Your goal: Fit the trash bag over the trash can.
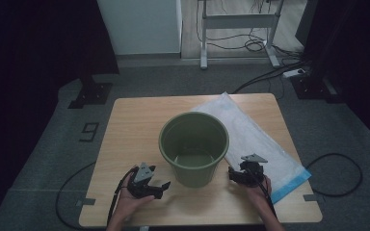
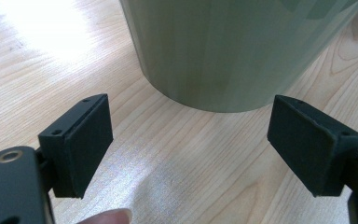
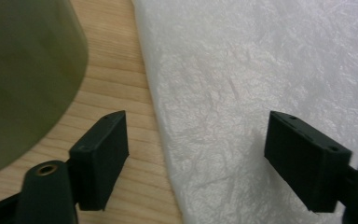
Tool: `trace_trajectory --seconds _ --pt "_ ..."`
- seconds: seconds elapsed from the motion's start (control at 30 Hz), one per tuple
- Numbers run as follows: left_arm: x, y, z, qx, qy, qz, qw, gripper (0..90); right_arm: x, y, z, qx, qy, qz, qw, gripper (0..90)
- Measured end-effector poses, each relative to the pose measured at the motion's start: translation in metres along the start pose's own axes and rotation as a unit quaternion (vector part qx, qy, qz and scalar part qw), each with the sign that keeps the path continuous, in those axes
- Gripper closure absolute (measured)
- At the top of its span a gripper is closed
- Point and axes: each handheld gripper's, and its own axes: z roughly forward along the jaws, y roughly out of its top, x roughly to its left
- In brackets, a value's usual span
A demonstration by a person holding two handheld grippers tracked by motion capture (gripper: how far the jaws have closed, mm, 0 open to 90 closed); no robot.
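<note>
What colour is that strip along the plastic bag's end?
Light blue strip, clearest in the high view.

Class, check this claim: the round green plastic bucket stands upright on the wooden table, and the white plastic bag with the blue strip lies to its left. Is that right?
Not quite. The round green plastic bucket does stand upright on the wooden table, but the white plastic bag with the blue strip lies to its right, not its left. The high view shows this.

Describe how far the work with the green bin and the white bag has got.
Nothing looks done yet: the green bin stands empty and the white bag lies flat on the table. In hand: the right claw, open, hovers over the bag's edge; the left claw waits open beside the bin. Grasping the bag remains.
</note>
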Motion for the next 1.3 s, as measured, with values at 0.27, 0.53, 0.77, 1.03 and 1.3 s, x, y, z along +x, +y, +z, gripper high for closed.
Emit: trace_trajectory --seconds 0.27,0.53,0.77,1.03,1.3 --pt "-0.002 0.0 0.003 0.01 -0.01 0.006 0.9999 14.1 -0.007 -0.001 0.0 -0.002 -0.035 -0.003 0.9994 53.9" --pt "-0.002 -0.002 0.003 0.017 -0.008 0.006 0.9998 14.1 -0.027 -0.022 -0.027 -0.001 -0.049 -0.021 0.9986 72.1" --pt "-0.002 -0.003 0.003 0.017 -0.005 0.004 0.9998 14.1 -0.045 -0.04 -0.049 0.007 -0.05 -0.02 0.9985 72.5" --pt "-0.003 -0.003 0.004 0.021 -0.006 0.005 0.9997 14.1 -0.03 -0.018 -0.054 -0.046 0.017 -0.014 0.9987 44.6" --pt "0.0 -0.009 0.005 0.032 0.002 0.004 0.9995 14.1 -0.006 0.016 -0.006 -0.036 0.029 -0.017 0.9988 34.5"
